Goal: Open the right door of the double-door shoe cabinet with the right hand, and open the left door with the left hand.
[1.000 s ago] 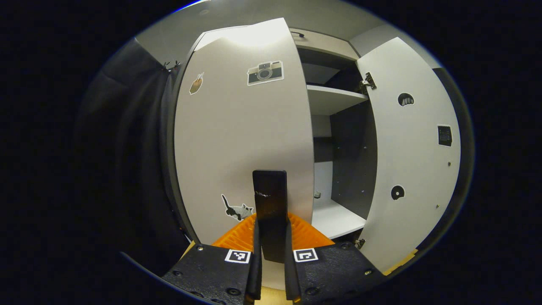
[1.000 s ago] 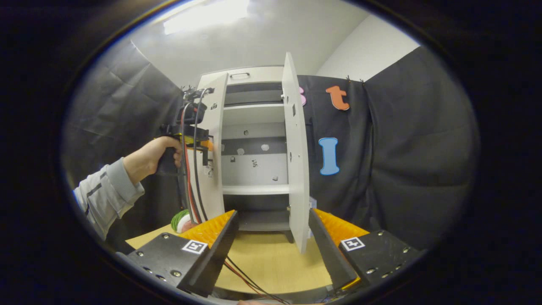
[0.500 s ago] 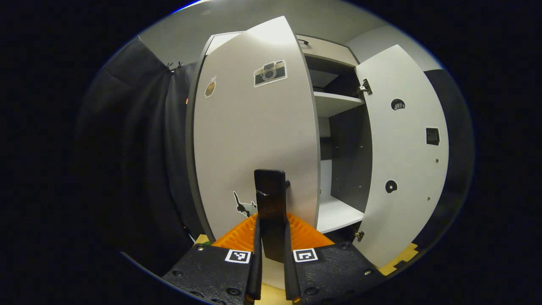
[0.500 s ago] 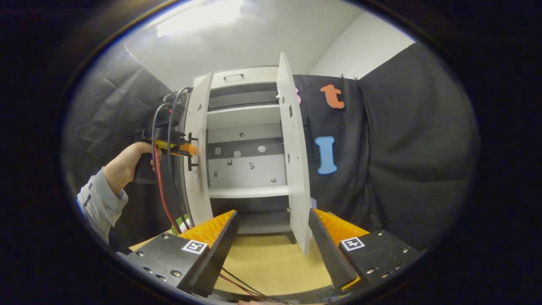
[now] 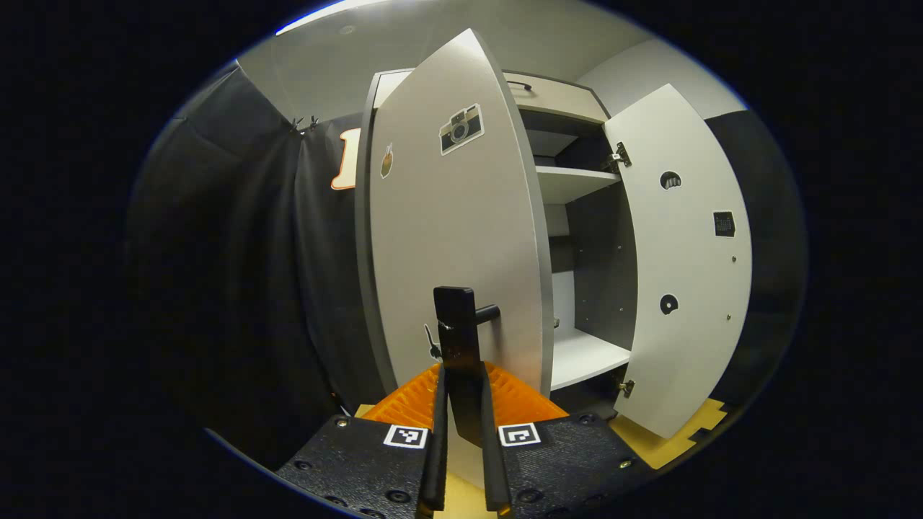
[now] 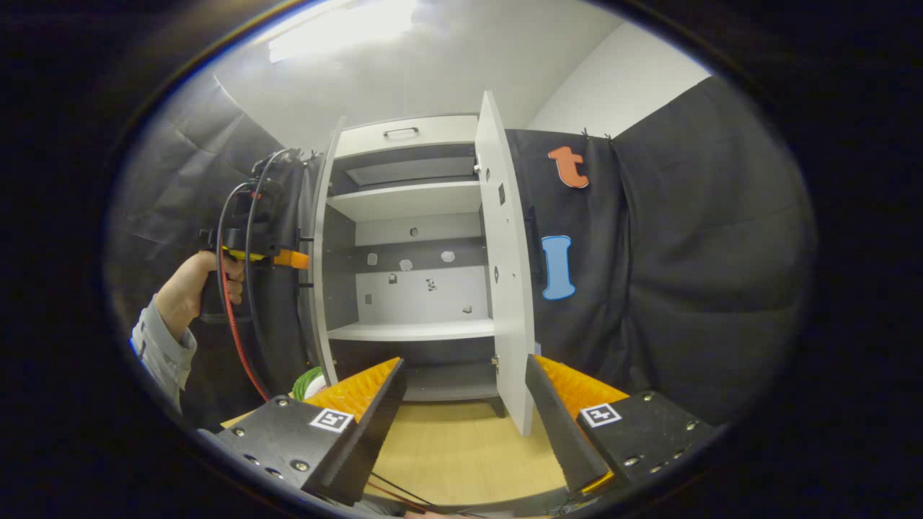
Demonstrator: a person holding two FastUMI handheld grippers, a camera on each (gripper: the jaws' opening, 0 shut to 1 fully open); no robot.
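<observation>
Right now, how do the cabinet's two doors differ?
The left door has its black handle clamped between the left gripper fingers; the right door hangs free, with the right gripper open and apart from it. The left door shows its outer face, with a camera sticker; the right door shows its inner face, with hinges. Both are pale grey and swung open.

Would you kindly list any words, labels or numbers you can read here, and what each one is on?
None can be read.
Camera sticker on the left door: picture only, no words.
Dark square label inside the right door: too small to read.
Square black-and-white markers on the left gripper: patterns, not text.
</observation>
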